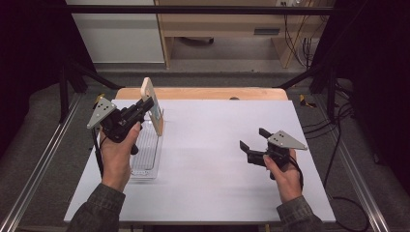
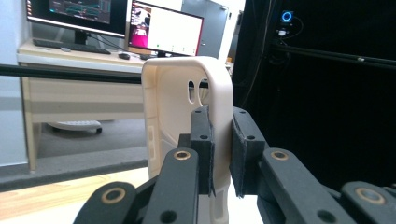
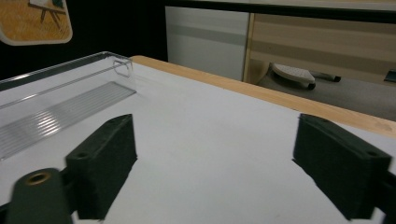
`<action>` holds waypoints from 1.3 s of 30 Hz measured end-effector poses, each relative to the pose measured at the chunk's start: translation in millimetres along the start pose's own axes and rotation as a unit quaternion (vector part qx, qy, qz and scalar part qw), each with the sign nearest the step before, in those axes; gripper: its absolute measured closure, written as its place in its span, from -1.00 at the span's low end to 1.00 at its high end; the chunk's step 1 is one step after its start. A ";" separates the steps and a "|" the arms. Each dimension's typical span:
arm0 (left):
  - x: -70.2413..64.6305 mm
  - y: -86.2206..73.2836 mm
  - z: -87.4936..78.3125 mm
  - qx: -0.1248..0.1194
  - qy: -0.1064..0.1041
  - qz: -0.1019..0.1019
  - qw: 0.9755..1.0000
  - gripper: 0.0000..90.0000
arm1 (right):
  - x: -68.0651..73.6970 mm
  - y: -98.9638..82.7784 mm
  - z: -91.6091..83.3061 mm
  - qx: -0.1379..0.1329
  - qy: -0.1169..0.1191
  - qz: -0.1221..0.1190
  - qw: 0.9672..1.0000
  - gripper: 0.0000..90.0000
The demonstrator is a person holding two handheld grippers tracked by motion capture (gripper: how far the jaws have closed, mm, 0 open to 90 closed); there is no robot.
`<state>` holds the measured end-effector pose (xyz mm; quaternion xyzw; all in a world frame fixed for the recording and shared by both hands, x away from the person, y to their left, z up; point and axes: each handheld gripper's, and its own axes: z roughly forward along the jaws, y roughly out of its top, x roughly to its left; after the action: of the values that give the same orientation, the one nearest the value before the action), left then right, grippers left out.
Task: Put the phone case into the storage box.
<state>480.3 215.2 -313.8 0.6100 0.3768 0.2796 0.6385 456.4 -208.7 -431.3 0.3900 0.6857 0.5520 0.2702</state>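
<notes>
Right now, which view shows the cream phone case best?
The left gripper view: the phone case stands upright, close, clamped between the fingers. The high view shows it small; the right gripper view catches a corner.

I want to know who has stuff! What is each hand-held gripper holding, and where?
The left hand-held gripper pinches the cream phone case by its side edge. The right hand-held gripper is open, holding nothing.

Item count on the table (image 1: pixel 208 159): one cream phone case (image 2: pixel 180 100), clamped upright near the far left corner, and one clear plastic tray (image 1: pixel 145 157) along the left edge. Two grippers are present: one left gripper (image 1: pixel 145 104) and one right gripper (image 1: pixel 252 137).
</notes>
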 end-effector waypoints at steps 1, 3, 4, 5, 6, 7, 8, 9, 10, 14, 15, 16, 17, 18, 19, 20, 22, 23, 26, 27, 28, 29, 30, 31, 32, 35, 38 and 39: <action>1.6 0.8 0.3 0.000 0.003 0.000 1.000 0.78 | -1.8 -1.1 -2.0 0.001 0.002 0.001 1.000 -0.79; 5.5 2.0 0.9 -0.002 0.010 0.001 1.000 0.78 | -4.9 -3.9 -6.1 -0.001 -0.003 0.001 1.000 -0.83; 7.5 2.4 1.3 -0.002 0.012 0.001 1.000 0.78 | -6.3 -5.5 -8.1 -0.002 -0.006 0.002 1.000 -0.85; 9.4 2.4 1.8 -0.002 0.015 0.002 1.000 0.78 | -7.8 -7.4 -9.7 -0.003 -0.007 0.002 1.000 -0.87; 11.5 2.3 2.3 -0.001 0.017 0.001 1.000 0.78 | -8.9 -9.6 -11.3 -0.003 -0.010 0.004 1.000 -0.90; 13.4 2.0 3.0 0.000 0.019 0.001 1.000 0.78 | -9.9 -12.1 -12.5 -0.004 -0.013 0.006 1.000 -0.91; 15.2 1.7 3.6 0.000 0.021 0.000 1.000 0.78 | -10.8 -14.7 -13.9 -0.005 -0.016 0.006 1.000 -0.91; 16.9 1.3 3.9 0.000 0.023 -0.001 1.000 0.78 | -11.3 -17.3 -15.1 -0.005 -0.018 0.007 1.000 -0.91; 18.7 1.0 4.3 0.000 0.024 0.000 1.000 0.78 | -12.0 -20.0 -16.4 -0.004 -0.022 0.005 1.000 -0.91; 25.3 -0.5 5.8 0.000 0.032 -0.002 1.000 0.78 | -13.0 -28.8 -20.8 -0.006 -0.030 0.003 1.000 -0.92; 26.5 -0.6 5.9 0.000 0.034 -0.001 0.999 0.78 | -12.8 -30.8 -22.2 -0.007 -0.031 0.004 0.999 -0.92; 27.8 -0.6 6.0 -0.001 0.036 0.000 0.999 0.78 | -12.6 -32.8 -23.2 -0.008 -0.030 0.004 0.999 -0.92; 29.2 -0.5 6.1 0.000 0.038 0.001 0.999 0.78 | -11.9 -34.5 -24.3 -0.008 -0.030 0.004 1.000 -0.92; 30.1 -0.5 6.5 -0.002 0.040 0.000 0.999 0.78 | -11.4 -36.1 -25.3 -0.008 -0.030 0.001 1.000 -0.92; 31.2 -0.4 7.0 -0.003 0.042 0.000 0.999 0.78 | -10.7 -37.8 -26.6 -0.008 -0.031 -0.001 0.999 -0.92; 32.2 -0.3 7.7 -0.003 0.043 0.001 0.999 0.78 | -9.8 -39.5 -28.0 -0.008 -0.032 -0.002 0.999 -0.92; 33.6 -0.1 9.4 -0.001 0.047 0.007 0.999 0.78 | -7.9 -43.6 -30.4 -0.007 -0.034 -0.005 0.999 -0.92; 34.5 0.0 10.3 -0.001 0.049 0.009 0.999 0.78 | -7.2 -45.7 -31.5 -0.006 -0.035 -0.006 0.999 -0.92; 36.7 0.1 13.3 0.001 0.055 0.010 0.998 0.78 | -5.8 -51.8 -34.7 -0.007 -0.038 -0.007 0.999 -0.92; 37.1 0.0 14.5 0.002 0.056 0.011 0.998 0.78 | -5.8 -53.7 -35.6 -0.007 -0.039 -0.007 0.999 -0.92; 37.3 -0.2 15.5 0.002 0.057 0.010 0.998 0.78 | -5.6 -55.4 -36.5 -0.007 -0.040 -0.005 0.999 -0.92; 37.4 -0.3 16.5 0.002 0.058 0.011 0.998 0.78 | -5.5 -56.8 -37.3 -0.008 -0.040 -0.006 0.999 -0.92; 37.4 -0.7 17.5 0.004 0.059 0.013 0.998 0.78 | -5.1 -57.8 -38.1 -0.009 -0.041 -0.005 0.999 -0.92; 37.5 -1.2 18.3 0.007 0.059 0.015 0.998 0.78 | -4.8 -58.7 -38.8 -0.010 -0.042 -0.004 0.999 -0.92; 37.4 -1.6 19.1 0.007 0.060 0.015 0.998 0.78 | -4.5 -59.3 -39.5 -0.011 -0.042 -0.003 0.999 -0.92; 38.1 -3.0 21.3 0.009 0.064 0.016 0.998 0.78 | -3.4 -60.4 -41.5 -0.014 -0.043 -0.006 0.999 -0.92; 39.0 -4.7 23.5 0.012 0.068 0.017 0.997 0.78 | -3.1 -60.5 -43.6 -0.017 -0.043 -0.008 0.999 -0.92; 39.0 -5.3 24.3 0.013 0.069 0.018 0.997 0.78 | -3.3 -60.6 -44.1 -0.018 -0.044 -0.008 0.999 -0.92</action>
<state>521.6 232.7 -325.2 0.6039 0.4125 0.3277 0.5982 408.6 -240.8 -479.3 0.4030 0.6665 0.5445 0.3114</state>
